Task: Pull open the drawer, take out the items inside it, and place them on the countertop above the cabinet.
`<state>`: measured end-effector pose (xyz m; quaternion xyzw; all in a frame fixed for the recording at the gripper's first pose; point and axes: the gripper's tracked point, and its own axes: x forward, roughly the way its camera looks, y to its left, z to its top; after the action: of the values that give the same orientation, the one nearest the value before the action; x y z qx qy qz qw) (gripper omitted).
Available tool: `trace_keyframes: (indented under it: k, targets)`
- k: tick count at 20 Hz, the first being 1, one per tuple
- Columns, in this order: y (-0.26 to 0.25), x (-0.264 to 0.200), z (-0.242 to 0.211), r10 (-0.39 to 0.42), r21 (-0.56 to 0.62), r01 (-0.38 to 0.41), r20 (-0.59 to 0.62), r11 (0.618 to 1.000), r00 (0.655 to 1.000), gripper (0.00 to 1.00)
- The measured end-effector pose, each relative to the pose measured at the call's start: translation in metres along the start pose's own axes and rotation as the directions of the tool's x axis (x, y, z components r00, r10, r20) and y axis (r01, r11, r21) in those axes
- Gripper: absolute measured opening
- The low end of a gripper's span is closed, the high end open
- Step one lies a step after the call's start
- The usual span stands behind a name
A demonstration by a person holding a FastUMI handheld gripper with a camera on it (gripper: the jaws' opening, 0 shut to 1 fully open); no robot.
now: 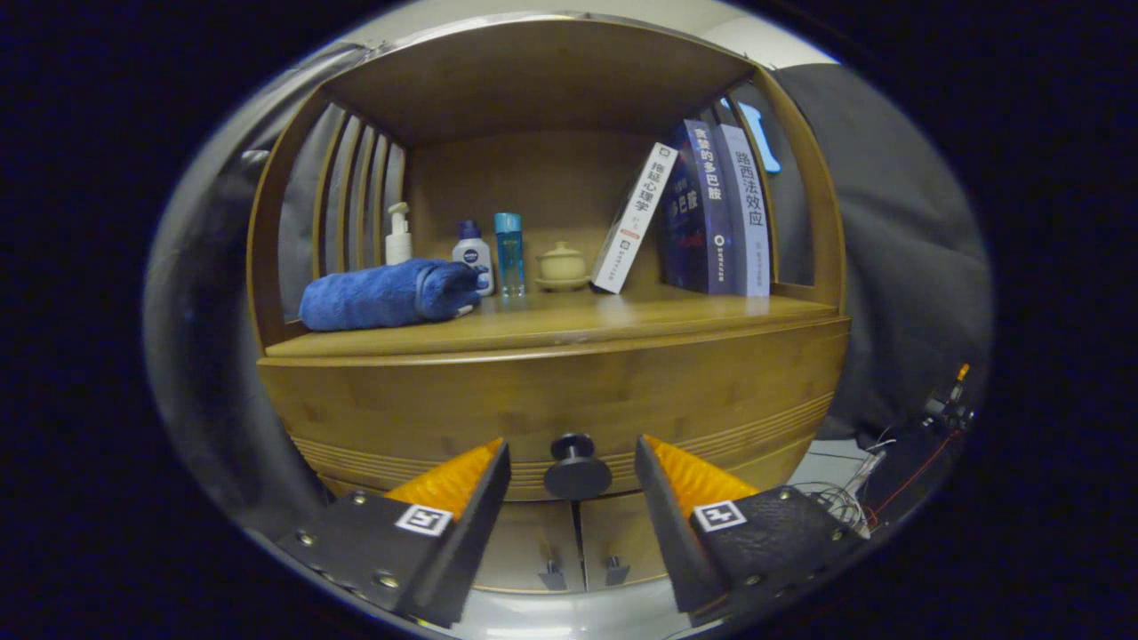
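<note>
The gripper [573, 471] has its fingers spread wide, released, flanking the round black knob [577, 467] without touching, lined up to clamp it. The closed wooden drawer front [551, 400] runs sideways beneath the countertop's front edge [551, 342]; its knob points outward. A rolled blue towel [387, 295] lies near the left corner.

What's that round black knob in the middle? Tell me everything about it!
The knob is a dark, round pull with a short neck and a wider base, fixed to the middle of the wooden drawer front. The drawer looks closed. The knob sits between the open fingers of the gripper, which do not touch it. Below it are two small cabinet door handles.
</note>
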<state>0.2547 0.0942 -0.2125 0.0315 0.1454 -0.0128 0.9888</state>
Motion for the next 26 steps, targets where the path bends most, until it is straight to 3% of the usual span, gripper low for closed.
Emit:
trace_keyframes:
  k: [2, 5, 9, 14, 17, 26]
  targets:
    - [-0.004, 0.01, -0.008, 0.002, -0.025, -0.003, -0.038, 1.0, 0.999, 0.73]
    - [0.007, 0.024, -0.011, 0.049, -0.04, -0.05, -0.046, 0.998, 0.998, 0.73]
    - [0.005, 0.026, -0.017, 0.067, -0.07, -0.073, -0.084, 0.995, 0.994, 0.45]
    - [0.004, 0.024, -0.017, 0.059, -0.076, -0.068, -0.112, 0.995, 0.992, 0.4]
    - [0.005, 0.022, -0.018, 0.057, -0.086, -0.068, -0.129, 0.994, 0.99, 0.31]
    - [0.003, -0.012, -0.025, 0.039, -0.074, -0.049, -0.138, 0.996, 0.99, 0.31]
